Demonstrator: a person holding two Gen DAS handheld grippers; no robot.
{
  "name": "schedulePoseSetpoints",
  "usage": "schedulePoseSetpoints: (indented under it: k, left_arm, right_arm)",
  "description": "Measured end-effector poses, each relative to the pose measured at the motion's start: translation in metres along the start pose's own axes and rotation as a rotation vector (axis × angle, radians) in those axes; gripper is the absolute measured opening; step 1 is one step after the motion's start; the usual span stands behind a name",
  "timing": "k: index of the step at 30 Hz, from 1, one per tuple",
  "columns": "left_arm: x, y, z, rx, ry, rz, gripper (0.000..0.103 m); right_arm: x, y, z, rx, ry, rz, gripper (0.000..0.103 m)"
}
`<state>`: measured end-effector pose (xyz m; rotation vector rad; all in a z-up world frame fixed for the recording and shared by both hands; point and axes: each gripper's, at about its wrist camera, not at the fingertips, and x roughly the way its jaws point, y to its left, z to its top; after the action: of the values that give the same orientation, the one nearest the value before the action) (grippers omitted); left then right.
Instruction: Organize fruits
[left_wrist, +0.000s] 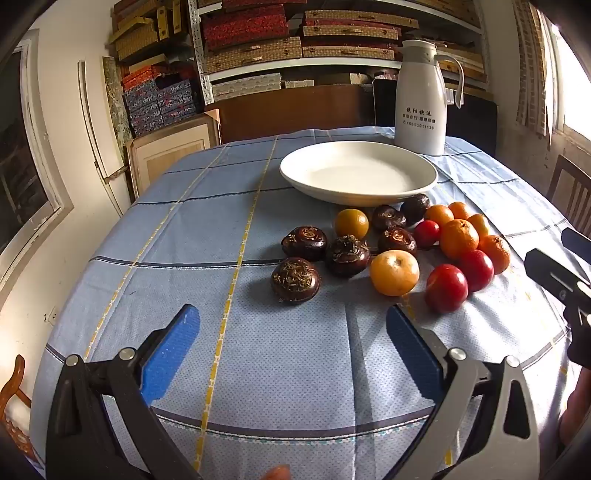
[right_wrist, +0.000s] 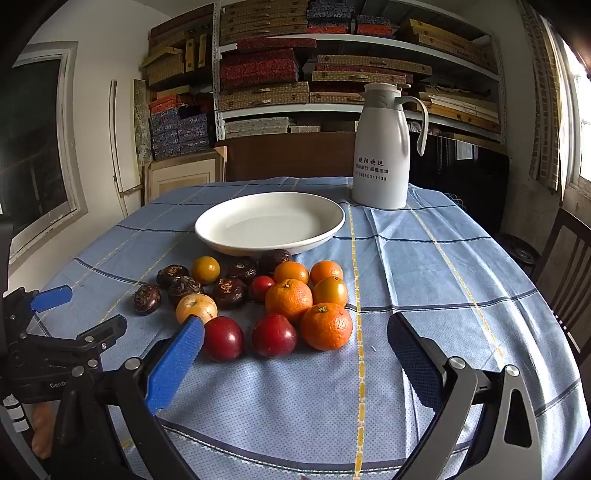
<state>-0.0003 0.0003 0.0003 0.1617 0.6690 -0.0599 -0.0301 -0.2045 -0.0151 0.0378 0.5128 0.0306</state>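
Observation:
A white plate (left_wrist: 357, 171) (right_wrist: 269, 221) stands empty at the table's far middle. In front of it lies a loose pile of fruit: several dark brown water chestnuts (left_wrist: 294, 280) (right_wrist: 146, 298), orange mandarins (left_wrist: 458, 238) (right_wrist: 326, 331), red plums (left_wrist: 446, 288) (right_wrist: 274, 335) and yellow-orange fruits (left_wrist: 394, 272) (right_wrist: 195, 308). My left gripper (left_wrist: 291, 325) is open and empty, just short of the nearest chestnut. My right gripper (right_wrist: 295, 332) is open and empty, with its blue left finger (right_wrist: 177, 358) beside a red plum (right_wrist: 223, 338). Each gripper shows at the edge of the other's view.
A white thermos jug (left_wrist: 421, 99) (right_wrist: 382, 147) stands behind the plate at the right. The table has a blue checked cloth (left_wrist: 221, 221) (right_wrist: 424, 277). Wooden chairs (right_wrist: 569, 273) stand at the right; shelves of boxes (right_wrist: 314, 74) fill the back wall.

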Motion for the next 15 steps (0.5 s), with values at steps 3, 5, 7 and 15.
schedulePoseSetpoints:
  k: [3, 5, 7, 15]
  left_arm:
    - [-0.0007, 0.0006, -0.0004, -0.001, 0.002, 0.001, 0.099]
    - [-0.0016, 0.0011, -0.0009, -0.002, 0.003, 0.002, 0.099]
    - [-0.003, 0.0018, -0.0016, -0.003, 0.004, 0.002, 0.099]
    - [0.0006, 0.0004, 0.0001, 0.001, 0.012, -0.001, 0.099]
  right_arm:
    - [-0.0004, 0.0, -0.0001, 0.001, 0.0, 0.0, 0.1]
    - [-0.0008, 0.0, -0.0001, 0.0, -0.001, 0.0, 0.1]
    - [-0.0013, 0.0, -0.0001, 0.001, -0.003, 0.001, 0.1]
    - [-0.0013, -0.0002, 0.0001, 0.002, -0.004, 0.004, 0.1]
